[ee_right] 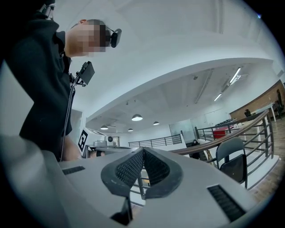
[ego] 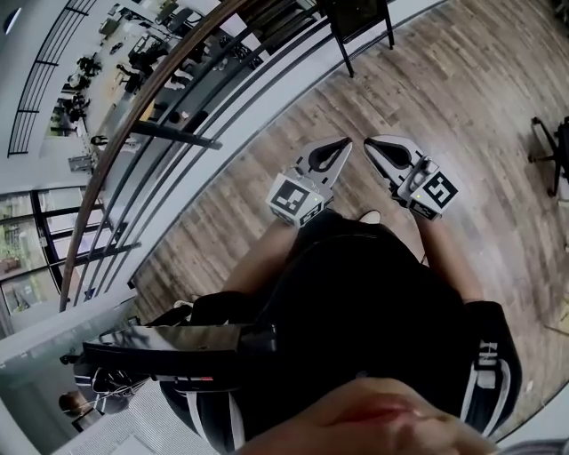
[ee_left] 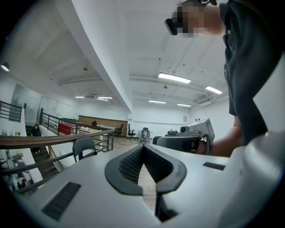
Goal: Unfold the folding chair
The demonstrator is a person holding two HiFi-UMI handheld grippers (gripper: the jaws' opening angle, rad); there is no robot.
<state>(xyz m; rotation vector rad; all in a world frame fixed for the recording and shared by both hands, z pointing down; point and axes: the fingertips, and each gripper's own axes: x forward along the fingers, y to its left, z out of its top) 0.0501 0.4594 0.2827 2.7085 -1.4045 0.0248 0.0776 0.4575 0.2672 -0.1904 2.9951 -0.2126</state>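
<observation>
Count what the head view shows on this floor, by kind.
Grippers: 2, left gripper and right gripper, both shut.
Chairs: 2, dark chair near the top edge, office chair at the right edge.
Railing: 1.
Total: 5.

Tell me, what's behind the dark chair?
A railing with a wooden top stands behind the chair. The chair's back covers some of its bars, so those can't be seen.

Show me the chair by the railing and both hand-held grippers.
chair (ee_left: 84, 146), left gripper view, backrest
left hand-held gripper (ego: 346, 141), head view, shut jaw tips
right hand-held gripper (ego: 369, 141), head view, shut jaw tips
</observation>
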